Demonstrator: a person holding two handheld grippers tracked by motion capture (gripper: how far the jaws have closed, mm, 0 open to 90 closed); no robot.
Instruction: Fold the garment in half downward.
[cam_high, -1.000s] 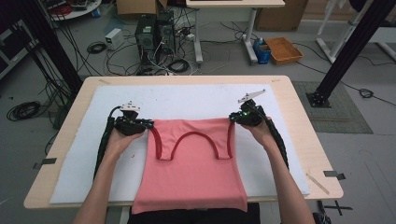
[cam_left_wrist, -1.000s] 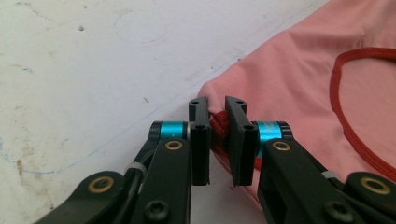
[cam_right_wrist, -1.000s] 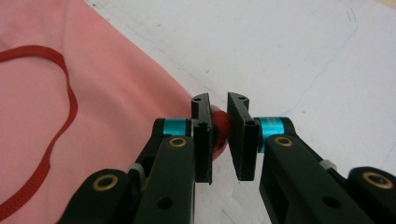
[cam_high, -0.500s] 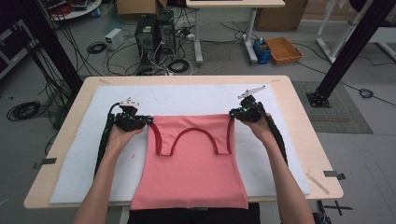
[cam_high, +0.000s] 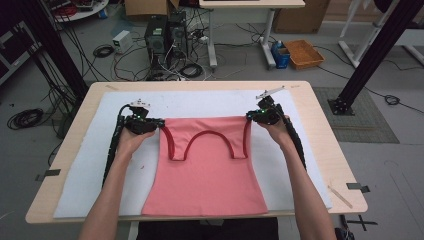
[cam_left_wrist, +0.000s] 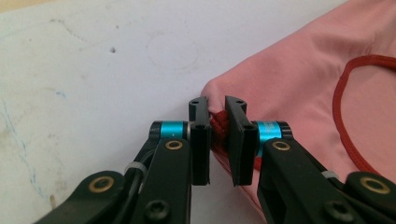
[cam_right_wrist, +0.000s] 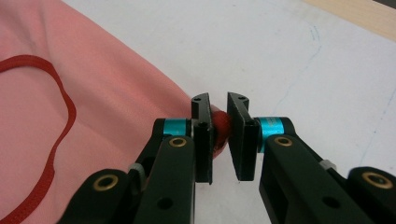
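1. Gripping the pink tank top (cam_high: 205, 170) at its two upper corners, both grippers sit at the far end of the garment, one at each side
2. Left gripper (cam_high: 159, 124): its jaws are drawn narrow and pinch the bunched dark red trim of the top's left shoulder strap; in the left gripper view (cam_left_wrist: 217, 135) the red edge is squeezed between the two black jaws, with pink cloth spreading away to the right of them
3. Right gripper (cam_high: 250, 117): its jaws are likewise narrow and clamped on the right shoulder corner; in the right gripper view (cam_right_wrist: 219, 135) a red fold shows between the jaws, and the pink cloth runs off to the left of them
4. Between the two grippers the top's upper edge is pulled fairly straight, and the red-bound neckline curves just below that edge
5. From the grippers the garment runs back toward the person, lying flat on the white mat (cam_high: 125, 175), its hem near the table's near edge
6. White mat lies under and outside each gripper, on the wooden table (cam_high: 320, 130)
7. Each gripper is held by a bare hand, left hand (cam_high: 131, 142) and right hand (cam_high: 275, 131), with black cables trailing back along the forearms
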